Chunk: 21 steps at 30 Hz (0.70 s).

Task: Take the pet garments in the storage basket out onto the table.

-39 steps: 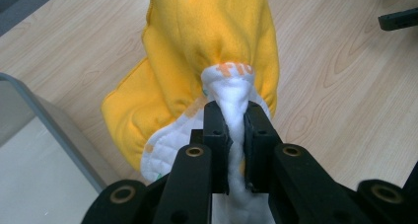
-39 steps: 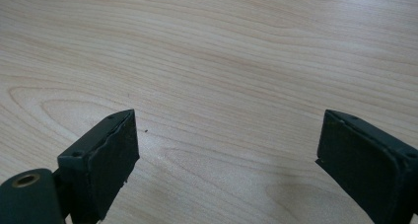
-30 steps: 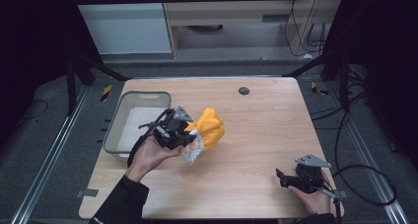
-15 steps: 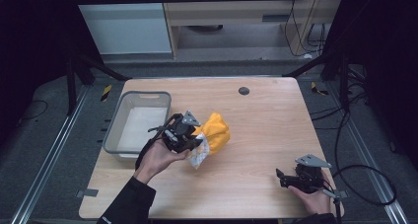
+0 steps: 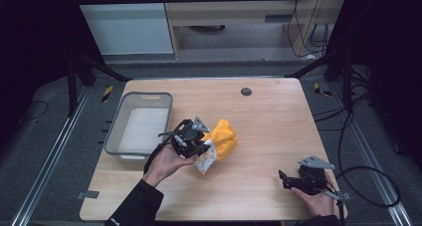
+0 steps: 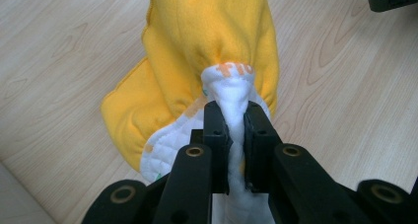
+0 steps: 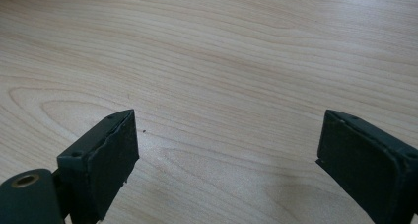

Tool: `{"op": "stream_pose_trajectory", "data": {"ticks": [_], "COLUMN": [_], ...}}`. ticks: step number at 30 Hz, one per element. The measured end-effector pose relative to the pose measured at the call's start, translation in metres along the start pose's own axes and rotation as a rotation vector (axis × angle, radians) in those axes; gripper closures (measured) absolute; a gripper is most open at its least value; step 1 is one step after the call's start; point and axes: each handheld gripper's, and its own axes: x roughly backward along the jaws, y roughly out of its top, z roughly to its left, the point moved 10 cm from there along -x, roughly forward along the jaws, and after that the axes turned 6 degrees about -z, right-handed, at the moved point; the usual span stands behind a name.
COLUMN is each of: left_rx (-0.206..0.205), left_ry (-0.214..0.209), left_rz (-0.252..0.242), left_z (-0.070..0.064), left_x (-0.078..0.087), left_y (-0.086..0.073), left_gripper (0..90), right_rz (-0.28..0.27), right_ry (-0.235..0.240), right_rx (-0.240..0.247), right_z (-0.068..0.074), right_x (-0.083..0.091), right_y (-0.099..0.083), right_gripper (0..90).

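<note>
Left gripper point(image 5: 205, 147): held in the person's left hand point(image 5: 166, 160) over the middle-left of the tabletop point(image 5: 278, 121), its jaws clamped together on a pinch of white quilted fabric.

Cloth point(image 5: 221, 141): a yellow fleece piece with a white quilted lining (small orange marks show on the white side). In the left gripper view the cloth point(image 6: 207, 51) bunches out beyond the jaws, the white fold squeezed between them and the yellow part spreading forward over the wood. Whether its far end rests on the tabletop or hangs just above it, I cannot tell.

Cloth position: just right of the grey bin, near the centre of the tabletop and well apart from the right gripper.

Grey bin point(image 5: 115, 131): a rectangular plastic tub at the left side of the tabletop, with a pale flat layer in its bottom. The left gripper is just beside its right wall.

Right gripper point(image 5: 284, 180): low at the near right corner of the tabletop, held in the person's right hand point(image 5: 316, 201). In its own view the right gripper point(image 7: 226, 145) has its jaws wide apart, with bare wood grain between them.

Tabletop: light wood, with a small dark round disc point(image 5: 246, 91) near its far edge.

Sleeve point(image 5: 132, 206): dark, coming in from the bottom left.
</note>
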Motion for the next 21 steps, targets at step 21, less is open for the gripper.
{"op": "stream_pose_trajectory", "data": {"ticks": [21], "left_rx": [-0.011], "left_ry": [-0.042], "left_rz": [0.027], "left_z": [-0.012], "left_x": [-0.028], "left_y": [-0.012], "left_gripper": [82.4], "right_rz": [0.001], "right_ry": [-0.004], "right_rx": [0.01], "right_z": [0.0], "right_x": [-0.001], "right_y": [-0.001], "right_gripper": [8.5]}}
